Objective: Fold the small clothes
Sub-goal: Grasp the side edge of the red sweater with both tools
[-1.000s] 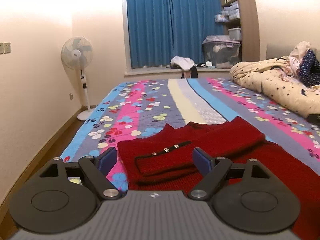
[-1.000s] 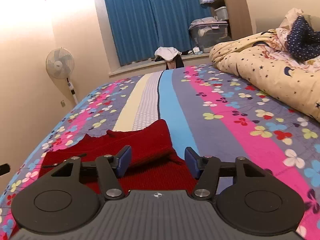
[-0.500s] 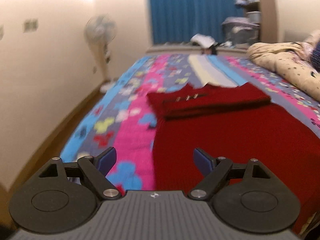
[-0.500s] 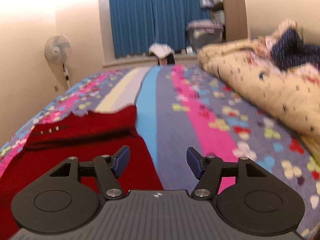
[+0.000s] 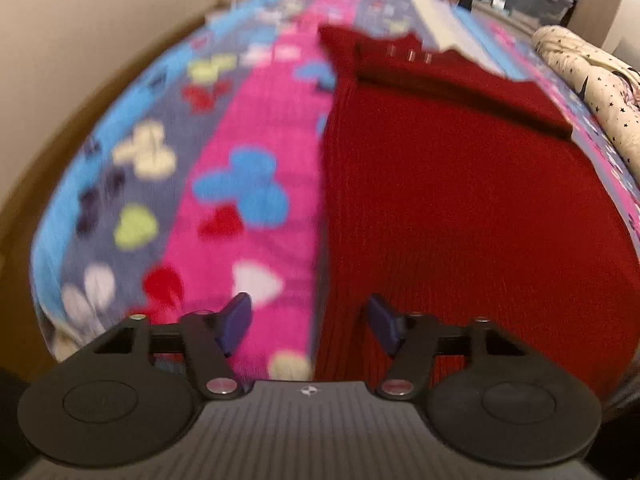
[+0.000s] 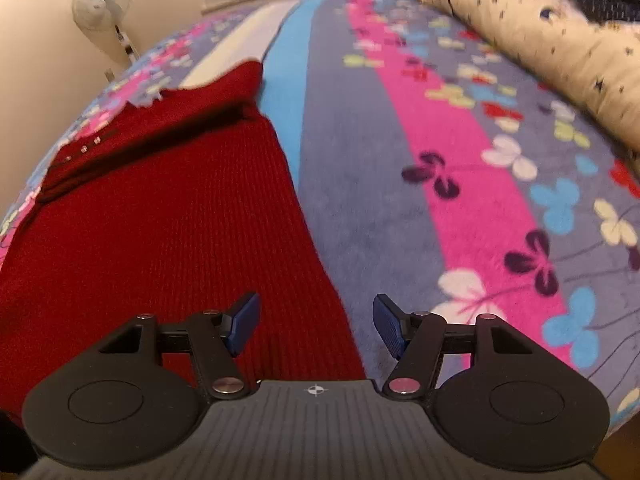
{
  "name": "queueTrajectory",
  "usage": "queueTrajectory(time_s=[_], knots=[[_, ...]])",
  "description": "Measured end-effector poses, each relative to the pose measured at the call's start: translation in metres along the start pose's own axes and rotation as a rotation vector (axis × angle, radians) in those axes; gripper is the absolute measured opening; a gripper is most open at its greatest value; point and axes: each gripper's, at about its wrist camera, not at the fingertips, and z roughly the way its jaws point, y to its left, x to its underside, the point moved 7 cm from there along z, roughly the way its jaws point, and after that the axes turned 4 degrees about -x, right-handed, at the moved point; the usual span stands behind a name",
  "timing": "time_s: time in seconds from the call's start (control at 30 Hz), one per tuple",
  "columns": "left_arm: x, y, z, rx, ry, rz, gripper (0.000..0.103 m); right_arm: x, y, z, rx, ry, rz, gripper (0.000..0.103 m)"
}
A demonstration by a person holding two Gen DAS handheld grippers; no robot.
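Flowered bedspread [image 6: 400,184] carries a red sweater [image 6: 160,232]. Both tongs have dropped toward its near hem: left tongs [image 5: 306,324] closing, empty; right tongs [image 6: 316,322] open, empty, straddling the side edge.

The sweater [image 6: 152,216] is dark red knitted cloth with fine vertical ribs, matt throughout, and a short row of small shiny studs [image 6: 86,148] near its neckline. The bedspread [image 6: 460,184] under it is soft fleecy cloth with a short fuzzy pile, printed in stripes and flowers, without gloss. The quilt [image 6: 532,32] at the bed's far side is smooth, matt printed cloth. Both tongs are matt black plastic with a ribbed grey housing [image 5: 308,428], bright metal pivot pins [image 6: 226,385], and blue finely grooved pads [image 6: 390,326]. The fan [image 6: 100,0] looks like pale plastic.
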Motion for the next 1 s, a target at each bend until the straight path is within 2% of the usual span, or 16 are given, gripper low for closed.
queueTrajectory(time_s=[0.1,0.2,0.3,0.37,0.43,0.5,0.53,0.63,0.73,0.77,0.83,0.97,1.0], knots=[[0.009,0.001,0.005,0.032,0.031,0.021,0.059,0.007,0.001,0.009,0.015,0.054,-0.003,0.061],[0.013,0.001,0.007,0.040,0.033,0.034,0.057,0.014,-0.001,0.018,0.033,0.103,-0.002,0.057],[0.014,0.002,0.007,0.043,0.039,0.023,0.055,0.016,-0.001,0.025,0.039,0.136,-0.001,0.047],[0.014,0.000,0.005,0.053,0.039,0.031,0.047,0.017,0.002,0.025,0.042,0.139,-0.019,0.034],[0.012,-0.004,0.007,0.071,0.042,0.046,0.030,0.019,0.006,0.023,0.048,0.138,-0.038,0.017],[0.012,-0.009,0.008,0.090,0.047,0.062,0.018,0.018,0.007,0.021,0.042,0.129,-0.040,0.011],[0.012,-0.011,0.008,0.091,0.046,0.068,0.016,0.018,0.006,0.019,0.037,0.123,-0.035,0.009],[0.009,-0.009,0.001,0.105,0.021,0.050,0.012,0.010,0.007,0.006,-0.014,0.061,-0.008,0.007],[0.004,-0.005,-0.018,0.143,-0.046,0.010,0.011,-0.003,0.011,-0.028,-0.162,-0.078,0.042,0.007],[0.004,-0.005,-0.022,0.144,-0.059,0.012,0.011,-0.003,0.008,-0.031,-0.170,-0.087,0.061,0.007],[0.006,-0.008,-0.020,0.125,-0.045,0.025,0.012,0.001,-0.001,-0.027,-0.122,-0.057,0.075,0.007],[0.011,-0.010,0.000,0.084,0.041,0.036,0.013,0.017,0.003,-0.002,-0.052,0.080,0.007,0.008],[0.012,-0.009,0.004,0.079,0.056,0.032,0.015,0.020,0.003,0.002,-0.035,0.099,0.000,0.012]])
